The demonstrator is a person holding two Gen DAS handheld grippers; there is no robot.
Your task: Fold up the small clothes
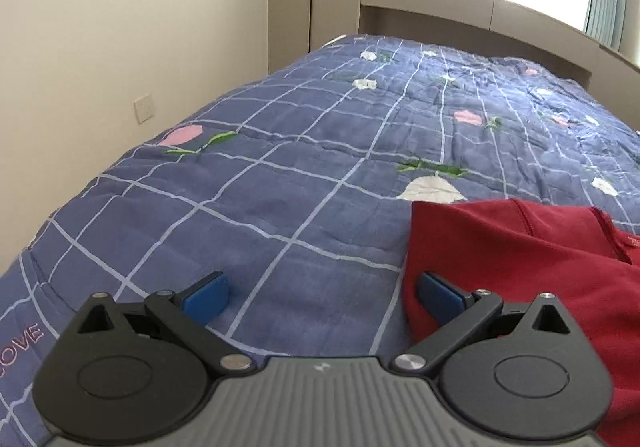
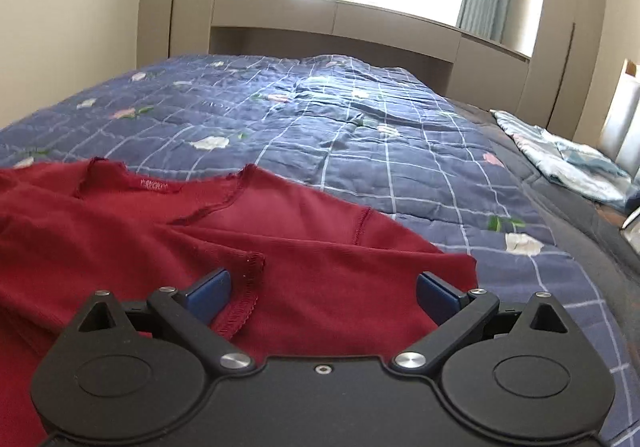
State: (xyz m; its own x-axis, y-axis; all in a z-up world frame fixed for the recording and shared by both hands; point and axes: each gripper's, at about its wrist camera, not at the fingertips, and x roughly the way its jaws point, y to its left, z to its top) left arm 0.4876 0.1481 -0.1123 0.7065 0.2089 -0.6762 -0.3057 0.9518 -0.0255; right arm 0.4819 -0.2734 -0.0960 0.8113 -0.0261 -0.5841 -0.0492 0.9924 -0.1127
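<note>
1. the left gripper (image 1: 322, 297) has its jaws spread wide with nothing between them; its right blue pad (image 1: 440, 297) lies against the left edge of the red garment (image 1: 520, 247), its other pad over bare quilt.
2. the right gripper (image 2: 324, 295) is also wide open and holds nothing; both pads hover low over the red garment (image 2: 280, 247), and a stitched hem edge (image 2: 248, 295) lies just beside its left pad.
3. the garment lies spread and rumpled on the near part of the blue checked quilt (image 1: 280, 187), neckline (image 2: 160, 187) toward the quilt's far end.
4. handling, as a judgement: thin knit fabric, light and limp, likely to sag and drag rather than hold shape. it looks not slippery or fragile, though a pinch may catch the quilt beneath.
5. best holds seem to be the stitched hem or the seamed edges near the neckline, where layers are thicker.
6. hard to tell: the garment's lower part is hidden behind both gripper bodies, so its full outline and type are unclear; the neck label print is unreadable.
7. beyond the quilt's right edge lies a pale patterned cloth (image 2: 560, 155), cut off by the frame.
</note>
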